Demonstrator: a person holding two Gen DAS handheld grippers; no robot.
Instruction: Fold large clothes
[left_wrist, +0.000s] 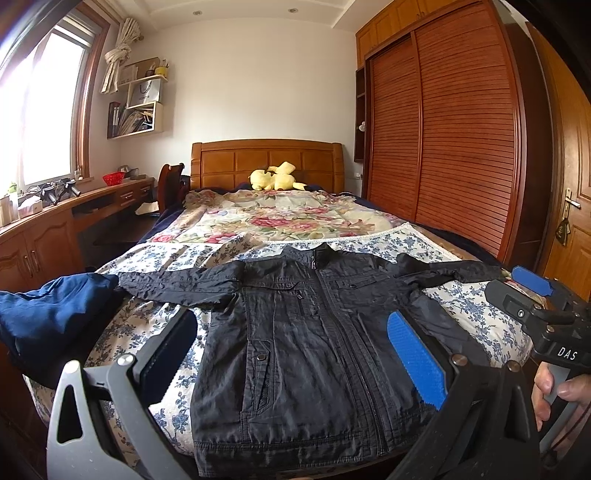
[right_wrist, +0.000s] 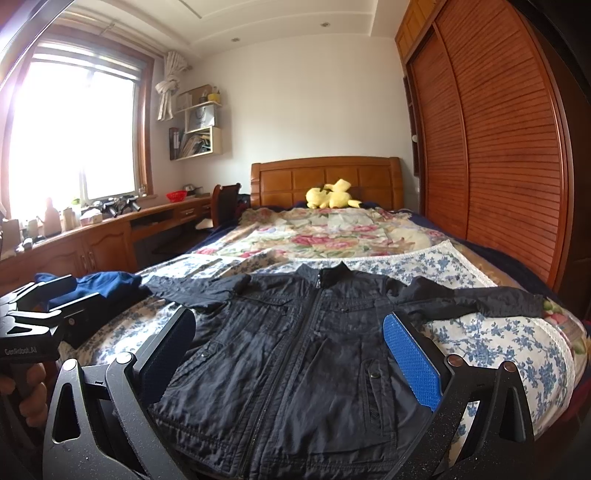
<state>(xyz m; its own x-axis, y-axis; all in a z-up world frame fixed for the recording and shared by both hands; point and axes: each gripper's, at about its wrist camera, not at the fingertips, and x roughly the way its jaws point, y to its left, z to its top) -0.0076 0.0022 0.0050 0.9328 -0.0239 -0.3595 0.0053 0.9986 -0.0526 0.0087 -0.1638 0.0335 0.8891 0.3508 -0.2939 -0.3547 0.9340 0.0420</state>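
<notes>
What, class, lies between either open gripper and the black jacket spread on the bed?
Nothing visible. The left gripper and right gripper both hang open right over the black jacket; the blue garment sits off beside its sleeve.

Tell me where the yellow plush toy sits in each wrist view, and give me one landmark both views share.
Left wrist view: the yellow plush toy lies just left of centre in the upper middle, against the wooden headboard.
Right wrist view: the plush toy lies right of centre, again at the headboard.
Shared landmark: the black jacket spread flat on the near end of the bed, collar pointing toward the toy.
</notes>
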